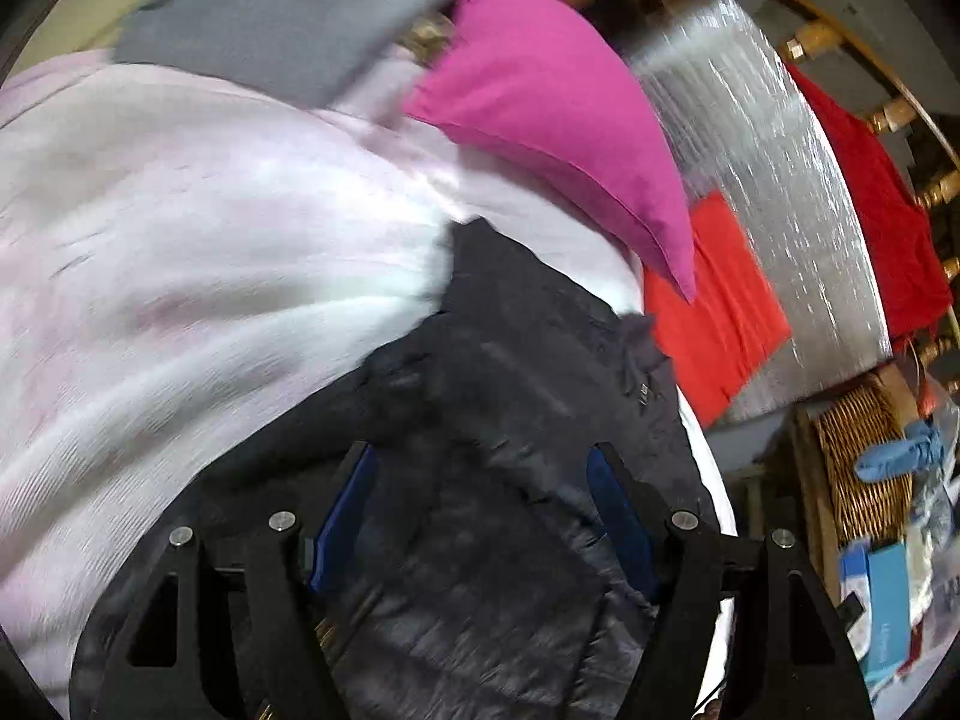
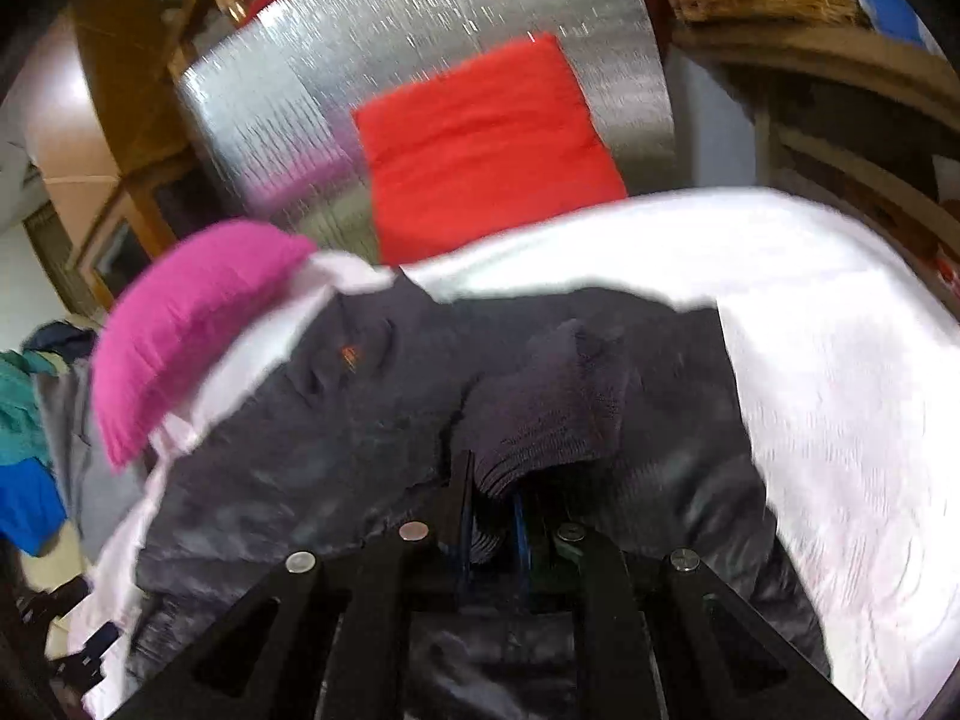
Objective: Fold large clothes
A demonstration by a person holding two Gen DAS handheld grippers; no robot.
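A dark grey padded jacket (image 1: 498, 396) lies spread on a white sheet (image 1: 198, 228). It also shows in the right wrist view (image 2: 336, 420). My left gripper (image 1: 480, 468) is open just above the jacket, with blue-padded fingers (image 1: 345, 510) apart and nothing between them. My right gripper (image 2: 492, 498) is shut on the jacket's ribbed knit cuff (image 2: 540, 414), which bunches up above the fingertips.
A magenta pillow (image 1: 558, 120) lies on the sheet beyond the jacket, also in the right wrist view (image 2: 192, 324). A red cushion (image 2: 486, 144) leans on a silver foil panel (image 2: 420, 30). Grey clothing (image 1: 288, 18) sits far left. A wicker basket (image 1: 864, 468) stands right.
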